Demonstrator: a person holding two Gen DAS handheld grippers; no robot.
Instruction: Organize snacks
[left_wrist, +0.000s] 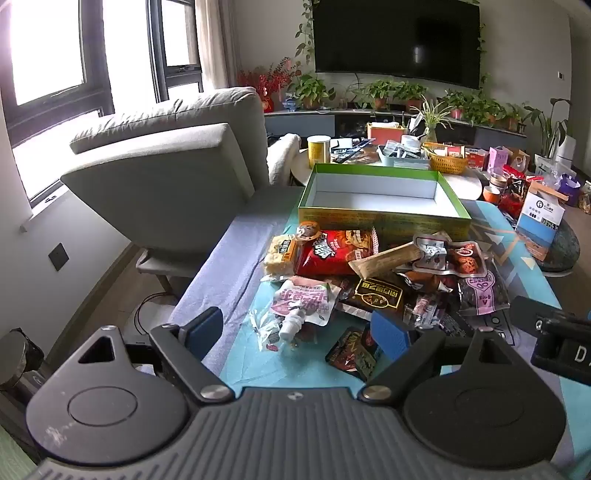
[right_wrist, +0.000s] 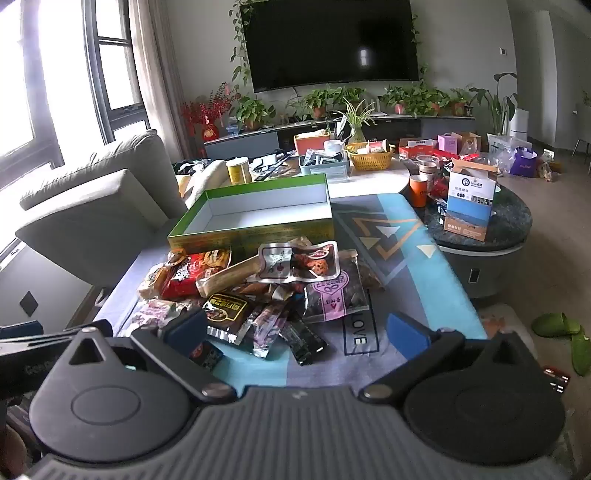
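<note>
Nearest the cameras, both pairs of tongs hang over the front edge of a table spread with a blue patterned cloth (right_wrist: 424, 258). The left gripper (left_wrist: 297, 330) has its blue-padded fingers spread wide with nothing between them; below the gap lie a pink-and-white pouch with a white cap (left_wrist: 304, 304) and a small dark packet (left_wrist: 354, 350). The right gripper (right_wrist: 295, 328) is also wide and holds nothing, its fingers flanking the near edge of the snack pile (right_wrist: 258, 288); part of its black body shows at the right edge of the left view.

Just beyond the fingers, the snacks lie heaped loosely on the cloth: a black packet with gold lettering (left_wrist: 376, 295), a red crisp bag (left_wrist: 332, 251), a pale rice cracker pack (left_wrist: 282, 251) at the left, a tan stick-shaped wrapper (right_wrist: 229, 278) lying slantwise on top, a clear pack of brown pieces (right_wrist: 299, 262), and a dark bag with a pink label (right_wrist: 336, 295) at the right.

Behind the pile, touching its far side, stands a shallow green box (left_wrist: 380, 216), open, white inside and empty. To the left of the table is a grey armchair (left_wrist: 166, 158). Farther back, a cluttered round table carries a yellow basket (right_wrist: 371, 157) and a blue-and-white carton (right_wrist: 469, 199). Against the far wall, potted plants (right_wrist: 413, 98) line a low shelf under a dark television (right_wrist: 332, 40).
</note>
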